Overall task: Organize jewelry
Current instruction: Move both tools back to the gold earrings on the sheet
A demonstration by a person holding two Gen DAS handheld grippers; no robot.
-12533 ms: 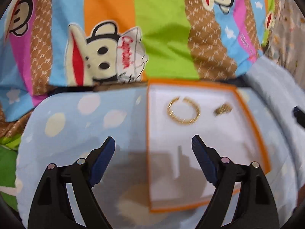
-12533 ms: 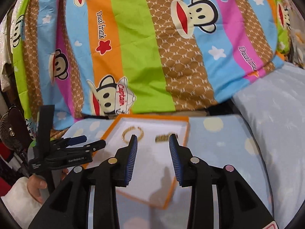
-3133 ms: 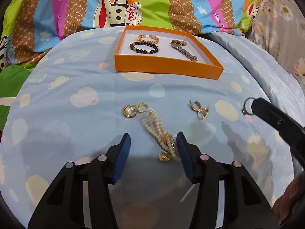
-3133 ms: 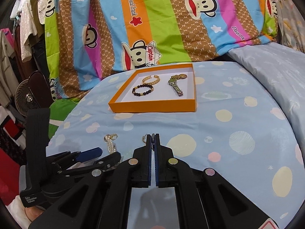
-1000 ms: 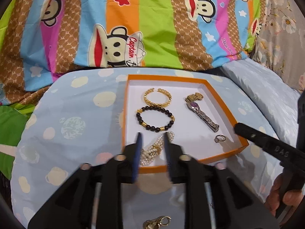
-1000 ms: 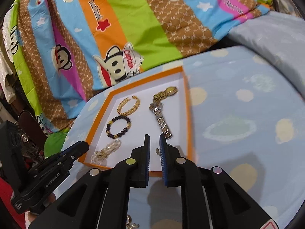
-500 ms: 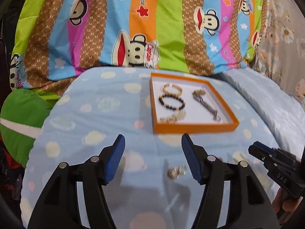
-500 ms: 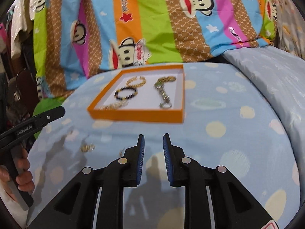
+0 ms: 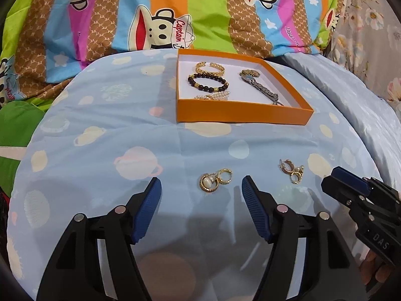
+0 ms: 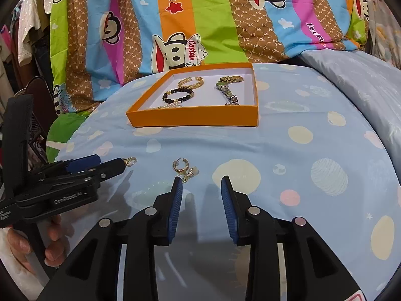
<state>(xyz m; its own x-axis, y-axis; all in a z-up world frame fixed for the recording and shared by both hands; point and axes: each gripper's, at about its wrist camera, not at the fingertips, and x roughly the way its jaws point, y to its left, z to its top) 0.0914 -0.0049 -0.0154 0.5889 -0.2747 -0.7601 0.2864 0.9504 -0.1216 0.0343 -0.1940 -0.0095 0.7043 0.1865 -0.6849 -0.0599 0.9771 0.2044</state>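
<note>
An orange box (image 9: 240,115) (image 10: 193,119) on the planet-print cloth holds a gold bangle (image 9: 210,67), a black bead bracelet (image 9: 208,82), a pearl bracelet (image 9: 213,96) and a watch (image 9: 260,86). Two gold earring clusters lie loose on the cloth in front of it. My left gripper (image 9: 201,185) (image 10: 110,163) has its jaws opening, and one earring cluster (image 9: 215,180) (image 10: 130,161) lies untouched between its tips. My right gripper (image 10: 201,183) (image 9: 335,183) is opening too, with nothing between its pads. The other earring cluster (image 10: 184,169) (image 9: 292,170) lies just ahead of its left finger.
A striped monkey-print quilt (image 10: 200,20) rises behind the box. A pale blue pillow (image 10: 363,80) lies at the right. The round cloth-covered top drops off at its left edge (image 9: 37,138). A person's hand (image 10: 52,238) holds the left gripper, and clothes and a fan (image 10: 32,87) stand further left.
The pearl bracelet has left my left gripper and lies in the box. Both grippers have drawn back from the box to the loose earrings, and both sets of jaws stand wider.
</note>
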